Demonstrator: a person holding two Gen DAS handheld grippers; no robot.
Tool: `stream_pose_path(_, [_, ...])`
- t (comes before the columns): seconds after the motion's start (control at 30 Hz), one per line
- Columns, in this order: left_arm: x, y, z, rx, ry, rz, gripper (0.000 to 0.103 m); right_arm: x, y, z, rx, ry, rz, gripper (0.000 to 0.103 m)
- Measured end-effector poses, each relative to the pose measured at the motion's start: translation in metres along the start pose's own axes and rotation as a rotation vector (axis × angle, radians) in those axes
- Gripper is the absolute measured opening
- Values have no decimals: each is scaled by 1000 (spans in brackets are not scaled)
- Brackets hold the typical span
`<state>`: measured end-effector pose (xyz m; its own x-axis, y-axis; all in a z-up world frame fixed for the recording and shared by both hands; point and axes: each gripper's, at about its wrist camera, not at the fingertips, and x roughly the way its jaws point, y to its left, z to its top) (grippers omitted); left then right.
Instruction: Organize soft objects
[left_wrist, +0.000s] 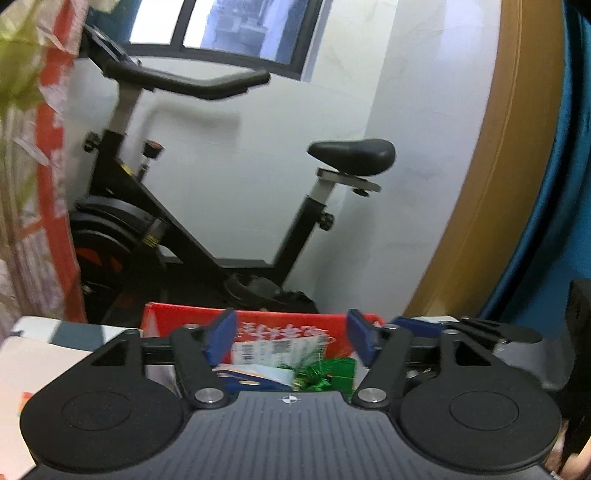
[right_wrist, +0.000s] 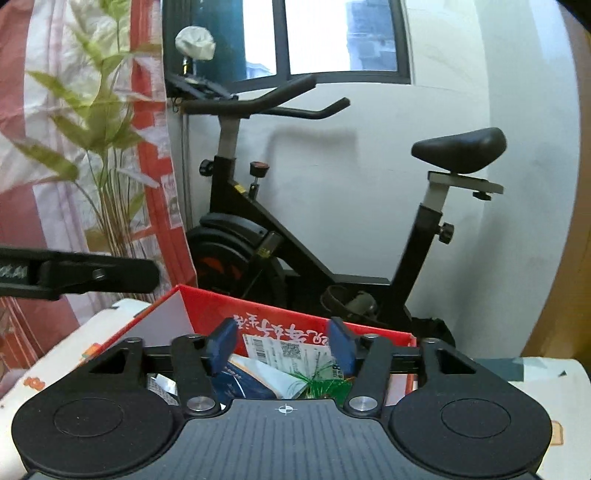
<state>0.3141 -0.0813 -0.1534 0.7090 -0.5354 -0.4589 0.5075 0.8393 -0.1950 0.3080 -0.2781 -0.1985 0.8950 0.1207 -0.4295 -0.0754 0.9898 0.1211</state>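
Observation:
A red cardboard box (left_wrist: 288, 325) with white lettering stands open in front of both grippers; it also shows in the right wrist view (right_wrist: 258, 314). Inside lie a blue-and-white packet (right_wrist: 251, 376), a white labelled packet (right_wrist: 291, 350) and shiny green tinsel (left_wrist: 317, 376), also seen in the right wrist view (right_wrist: 321, 384). My left gripper (left_wrist: 291, 338) is open and empty above the box. My right gripper (right_wrist: 282, 345) is open and empty above the box. The left gripper's arm (right_wrist: 92, 275) shows at the left in the right wrist view.
A black exercise bike (right_wrist: 295, 236) stands against the white wall behind the box. A potted green plant (right_wrist: 99, 122) and a red-and-white curtain (right_wrist: 151, 166) are at the left. The box rests on a white patterned surface (right_wrist: 546, 373). A yellow-brown curved edge (left_wrist: 491, 166) rises at the right.

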Motion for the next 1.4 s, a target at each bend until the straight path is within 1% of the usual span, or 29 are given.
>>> stream_pose_path(0.03, [-6,0,0,8,-10,17,82,-5,1,0,2,-5,1,65])
stream_pose_path(0.07, [-12,1,0,18,-20,33,84,-10,2,1,2,-10,2,72])
stream_pose_path(0.1, [-19,0,0,28,-28,49,91,-16,5,2,1,-16,4,78])
stream_pose_path(0.13, [-24,-2,1,37,-34,61,97,-21,8,3,0,-23,7,82])
stream_pose_path(0.2, [-39,-4,1,55,-57,85,102,-32,14,6,2,-38,12,96])
stream_pose_path(0.27, [-55,-7,1,71,-82,108,103,-46,20,10,7,-59,9,102])
stream_pose_path(0.37, [-78,-15,3,93,-108,172,103,-67,30,15,7,-89,7,103])
stream_pose_path(0.47, [-106,-18,5,83,-121,227,103,-92,38,20,19,-120,5,103])
stream_pose_path(0.6, [-147,-25,8,73,-156,272,103,-131,49,29,34,-153,5,103])
stream_pose_path(0.67, [-166,-31,8,75,-171,309,103,-151,54,33,39,-168,15,103])
stream_pose_path(0.8, [-203,-45,9,104,-203,373,103,-195,66,40,51,-200,28,103])
stream_pose_path(0.87, [-224,-54,7,128,-235,401,103,-215,73,42,51,-213,21,103])
stream_pose_path(0.93, [-244,-61,5,130,-259,412,103,-233,81,42,47,-220,12,103])
stream_pose_path(1.07, [-278,-71,1,106,-283,395,103,-265,97,38,23,-227,-18,103])
stream_pose_path(1.23, [-311,-80,-8,104,-307,425,103,-298,115,33,22,-245,-34,103])
stream_pose_path(1.4, [-333,-86,-17,90,-293,432,103,-318,132,28,-2,-243,-45,103])
